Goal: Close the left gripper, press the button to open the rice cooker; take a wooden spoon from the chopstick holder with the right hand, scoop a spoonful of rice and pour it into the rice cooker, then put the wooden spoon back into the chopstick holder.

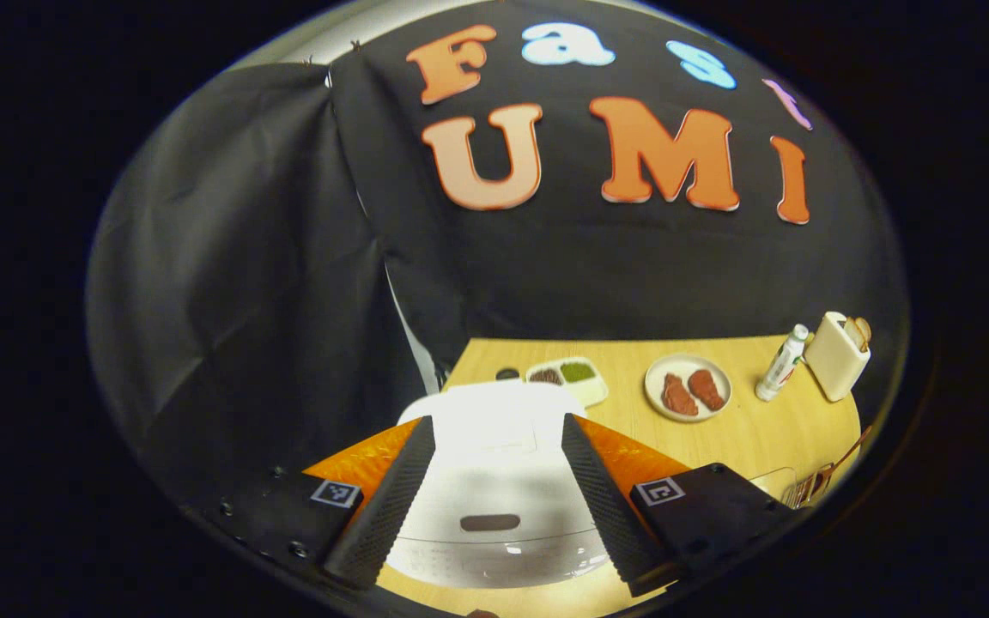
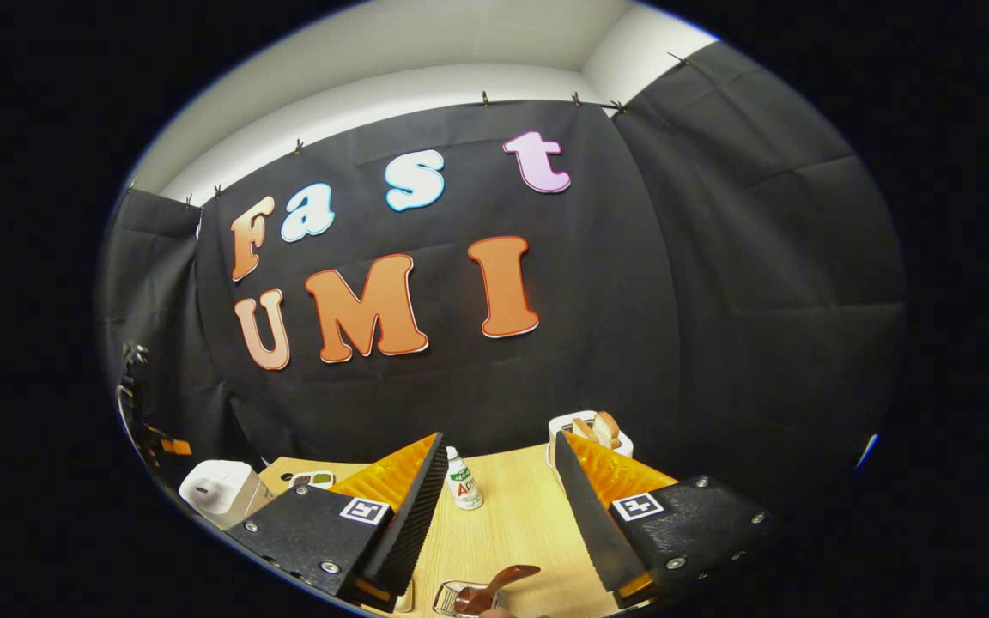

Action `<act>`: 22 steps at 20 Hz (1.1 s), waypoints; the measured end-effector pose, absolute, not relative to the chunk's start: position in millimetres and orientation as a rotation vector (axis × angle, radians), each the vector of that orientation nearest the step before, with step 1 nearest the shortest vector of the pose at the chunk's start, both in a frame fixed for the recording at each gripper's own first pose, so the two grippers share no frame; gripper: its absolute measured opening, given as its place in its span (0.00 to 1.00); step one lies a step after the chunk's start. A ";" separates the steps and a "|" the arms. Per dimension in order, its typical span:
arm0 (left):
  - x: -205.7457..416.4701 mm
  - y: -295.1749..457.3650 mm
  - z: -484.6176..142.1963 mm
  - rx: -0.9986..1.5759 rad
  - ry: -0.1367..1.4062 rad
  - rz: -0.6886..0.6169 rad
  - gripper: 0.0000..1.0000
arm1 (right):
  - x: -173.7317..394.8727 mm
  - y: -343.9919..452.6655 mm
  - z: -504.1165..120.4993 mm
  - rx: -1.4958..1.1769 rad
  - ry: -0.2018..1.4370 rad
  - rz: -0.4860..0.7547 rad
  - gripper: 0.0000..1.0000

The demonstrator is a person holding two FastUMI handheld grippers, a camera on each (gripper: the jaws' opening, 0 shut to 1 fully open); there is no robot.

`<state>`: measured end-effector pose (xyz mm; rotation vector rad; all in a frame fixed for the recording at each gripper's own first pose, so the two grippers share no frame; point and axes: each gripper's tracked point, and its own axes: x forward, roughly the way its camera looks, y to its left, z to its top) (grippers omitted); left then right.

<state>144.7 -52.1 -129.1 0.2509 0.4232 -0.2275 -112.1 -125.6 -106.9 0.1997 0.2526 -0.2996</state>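
Observation:
The white rice cooker point(image 1: 494, 481) stands shut at the table's near left, directly under my left gripper point(image 1: 496, 421), whose fingers are spread open on either side of the lid. Its dark oval button point(image 1: 490, 522) sits on the front of the lid. In the right gripper view the cooker point(image 2: 220, 489) is at the far left. The wire chopstick holder point(image 2: 458, 599) holds the wooden spoon point(image 2: 499, 579) just below and ahead of my right gripper point(image 2: 501, 438), which is open and holds nothing. In the left gripper view the holder point(image 1: 803, 491) is at the lower right, and the spoon handle point(image 1: 851, 451) sticks out of it.
On the wooden table point(image 1: 761, 429) are a compartment tray point(image 1: 567, 376), a plate with two pieces of meat point(image 1: 688, 388), a white bottle point(image 1: 784, 362) and a cream toaster with bread point(image 1: 838, 354). The bottle point(image 2: 461, 481) and toaster point(image 2: 591, 427) stand ahead of the right gripper.

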 end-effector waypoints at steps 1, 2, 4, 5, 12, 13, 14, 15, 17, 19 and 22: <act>138.2 -58.1 -107.4 0.238 0.350 -0.238 0.98 | -105.3 -122.9 -94.1 0.183 0.228 -0.296 0.80; 132.4 -66.2 -84.5 0.220 0.282 -0.255 0.98 | -98.8 -120.4 -80.7 0.167 0.199 -0.286 0.80; 114.8 -89.0 -39.2 0.174 0.164 -0.285 1.00 | -89.3 -113.6 -54.4 0.137 0.142 -0.267 0.80; 96.0 -104.6 -14.2 0.150 0.113 -0.300 1.00 | -84.7 -108.9 -43.8 0.126 0.119 -0.259 0.80; 21.6 -131.5 49.1 0.040 -0.105 -0.353 0.97 | -67.5 -76.7 -10.0 0.058 0.036 -0.183 0.75; 16.1 -131.6 51.4 0.039 -0.131 -0.343 0.97 | -65.9 -72.8 -9.1 0.056 0.031 -0.171 0.80; 9.3 -133.7 52.1 0.043 -0.152 -0.344 0.97 | -63.9 -69.1 -10.1 0.053 0.031 -0.162 0.80; 2.3 -138.2 49.3 0.045 -0.161 -0.347 0.99 | -61.4 -65.7 -12.1 0.054 0.032 -0.150 0.80; -11.0 -146.1 44.5 0.047 -0.168 -0.356 0.97 | -56.9 -57.1 -16.1 0.059 0.043 -0.127 0.80; -20.7 -151.8 39.9 0.051 -0.162 -0.365 0.97 | -52.3 -48.6 -17.5 0.066 0.046 -0.105 0.80; -26.0 -154.7 36.9 0.048 -0.156 -0.367 1.00 | -44.6 -37.0 -16.2 0.059 0.043 -0.073 0.80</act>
